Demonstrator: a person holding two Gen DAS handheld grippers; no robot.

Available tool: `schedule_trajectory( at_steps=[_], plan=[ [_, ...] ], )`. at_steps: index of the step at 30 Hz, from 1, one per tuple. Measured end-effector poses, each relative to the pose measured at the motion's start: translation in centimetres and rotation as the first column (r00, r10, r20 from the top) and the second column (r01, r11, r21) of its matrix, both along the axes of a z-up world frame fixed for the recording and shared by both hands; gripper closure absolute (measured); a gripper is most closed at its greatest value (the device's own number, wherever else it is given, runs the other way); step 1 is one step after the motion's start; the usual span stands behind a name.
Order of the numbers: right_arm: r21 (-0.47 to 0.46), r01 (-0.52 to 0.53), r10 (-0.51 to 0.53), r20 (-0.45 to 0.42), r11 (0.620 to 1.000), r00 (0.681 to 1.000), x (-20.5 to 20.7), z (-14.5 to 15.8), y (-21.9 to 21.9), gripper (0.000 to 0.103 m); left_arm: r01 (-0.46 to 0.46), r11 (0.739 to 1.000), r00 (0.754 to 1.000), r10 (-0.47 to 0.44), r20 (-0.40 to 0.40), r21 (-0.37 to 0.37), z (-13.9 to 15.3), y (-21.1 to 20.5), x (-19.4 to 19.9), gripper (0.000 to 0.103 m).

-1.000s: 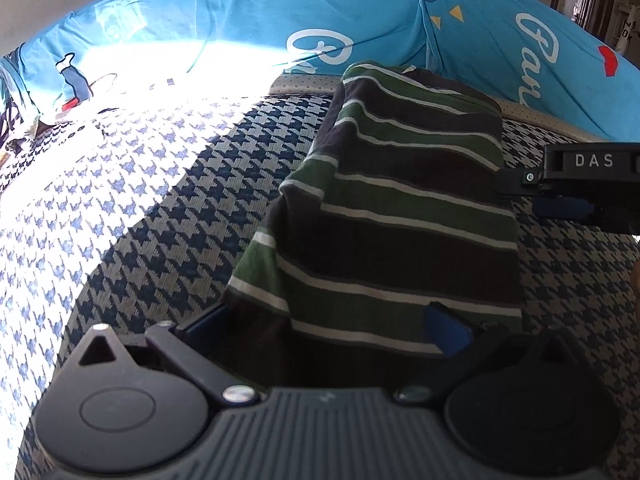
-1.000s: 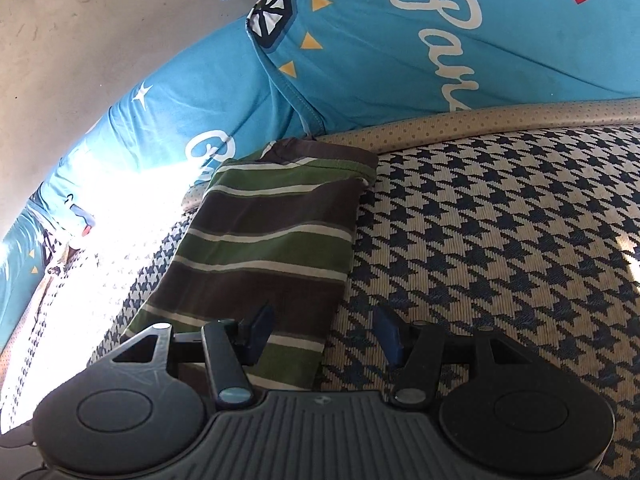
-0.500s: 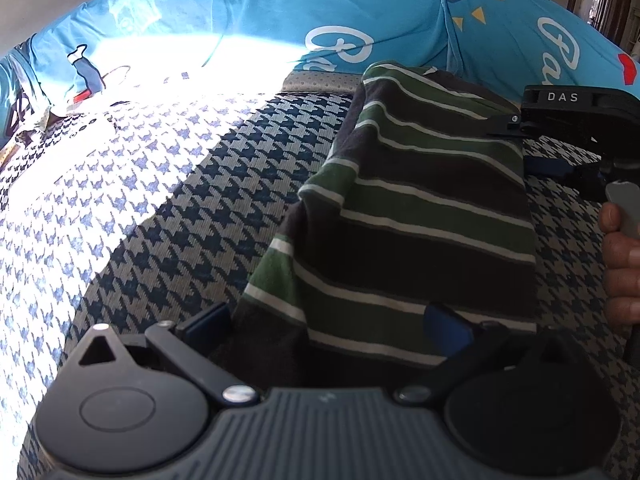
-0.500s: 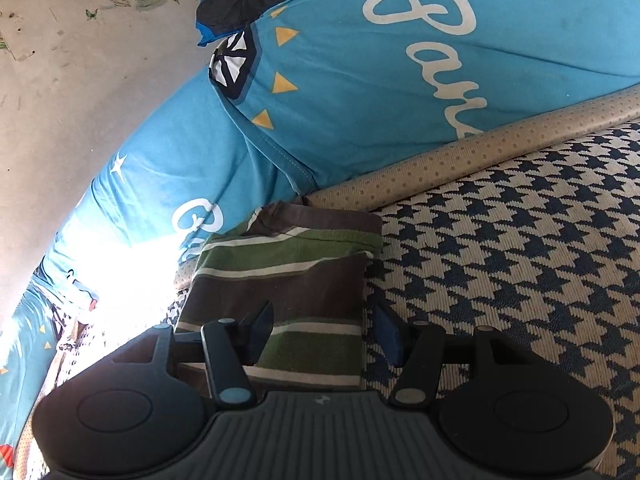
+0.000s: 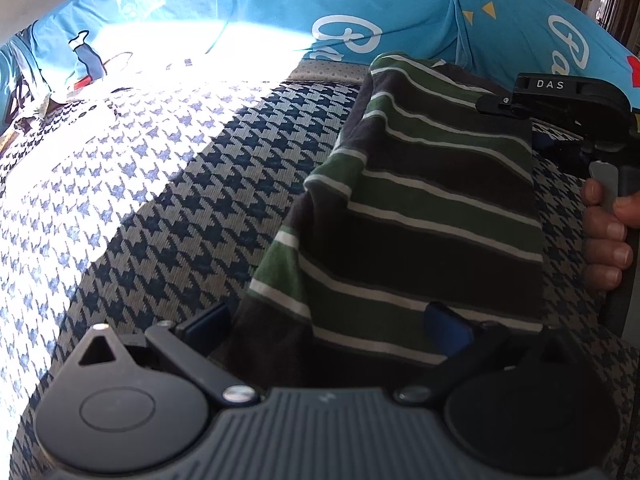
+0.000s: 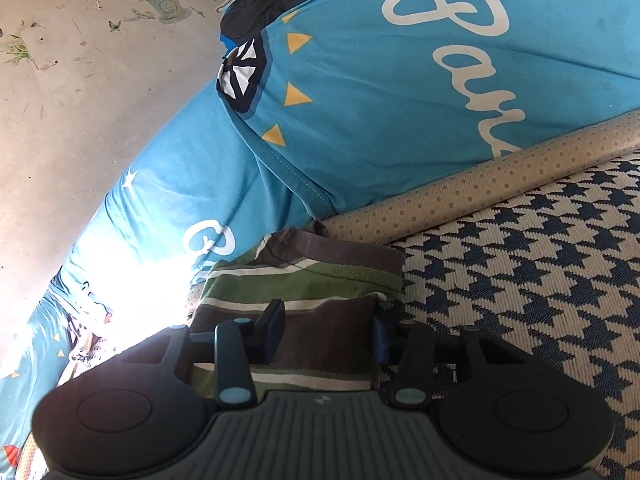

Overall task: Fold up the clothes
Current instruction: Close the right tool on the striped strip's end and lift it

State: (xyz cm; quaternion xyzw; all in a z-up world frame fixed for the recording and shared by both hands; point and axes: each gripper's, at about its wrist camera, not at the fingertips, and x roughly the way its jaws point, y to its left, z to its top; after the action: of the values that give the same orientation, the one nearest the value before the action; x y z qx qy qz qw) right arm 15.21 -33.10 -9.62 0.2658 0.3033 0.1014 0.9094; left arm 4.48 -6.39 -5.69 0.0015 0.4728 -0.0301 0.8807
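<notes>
Lying flat: a striped shirt (image 5: 432,208), folded into a long narrow strip, brown and green bands with thin white lines, on a houndstooth bed cover (image 5: 168,208).
Far end of shirt: close to a dotted beige roll (image 6: 480,196) at the foot of blue printed cushions (image 6: 400,92).
Left hand-held gripper (image 5: 326,322): fingers spread wide, blue pads either side of the shirt's near end; cloth sits between them, not pinched.
Right hand-held gripper (image 6: 326,332): fingers part-way open, straddling the shirt's far right corner; one pad (image 6: 274,330) over the cloth, the other at its right edge. Whether the pads press the fabric, cannot tell.
Left wrist view: right tool's black body, marked DAS, at the shirt's far right edge; a person's hand (image 5: 604,236) wrapped round its handle.
Light: strong sun patch across the left of the bed cover and cushions, washed out.
Wall (image 6: 80,80): pale, with small plant stickers.
</notes>
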Motion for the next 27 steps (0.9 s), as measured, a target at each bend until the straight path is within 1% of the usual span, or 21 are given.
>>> schedule_trajectory(
  at_steps=[4,9,11,12,13,15,18,23,27],
  plan=[
    [0.036,-0.012,0.012,0.008,0.999,1.000,0.4,-0.4,-0.1,0.068,0.001,1.000,1.000,-0.001,-0.003,-0.004,0.1,0.1,-0.1,0.000],
    [0.018,0.000,-0.001,0.027,1.000,1.000,0.6,-0.6,0.6,0.068,0.001,1.000,1.000,-0.001,-0.006,-0.005,0.2,0.1,-0.2,0.000],
    [-0.007,0.011,-0.011,0.026,1.000,1.000,0.7,-0.5,1.0,0.076,0.000,1.000,1.000,0.000,-0.007,-0.004,0.1,0.1,-0.1,0.000],
    [-0.016,0.019,-0.019,0.023,1.000,1.000,0.7,-0.5,1.2,0.087,0.000,1.000,1.000,0.000,-0.007,-0.003,0.1,0.1,-0.1,0.000],
    [-0.017,0.023,-0.023,0.019,1.000,1.000,0.8,-0.6,1.2,0.089,0.000,1.000,1.000,0.000,-0.007,-0.002,0.2,0.1,-0.1,0.000],
    [-0.032,0.035,-0.035,0.017,0.999,0.999,0.8,-0.4,1.5,0.090,0.001,1.000,1.000,-0.001,-0.007,-0.001,0.2,0.2,-0.1,0.000],
    [-0.079,0.048,-0.046,0.026,0.996,0.999,0.6,0.2,2.2,0.092,0.004,1.000,1.000,-0.004,-0.006,0.001,0.2,0.2,-0.1,0.000],
    [-0.120,0.102,-0.096,0.050,0.988,0.994,-0.5,1.9,2.3,0.093,0.011,1.000,1.000,-0.011,-0.003,0.002,0.3,0.3,-0.1,0.000],
    [-0.191,0.161,-0.150,0.075,0.968,0.986,-1.7,3.3,2.0,0.093,0.024,1.000,1.000,-0.024,-0.002,-0.004,0.5,0.3,-0.2,0.000]
  ],
)
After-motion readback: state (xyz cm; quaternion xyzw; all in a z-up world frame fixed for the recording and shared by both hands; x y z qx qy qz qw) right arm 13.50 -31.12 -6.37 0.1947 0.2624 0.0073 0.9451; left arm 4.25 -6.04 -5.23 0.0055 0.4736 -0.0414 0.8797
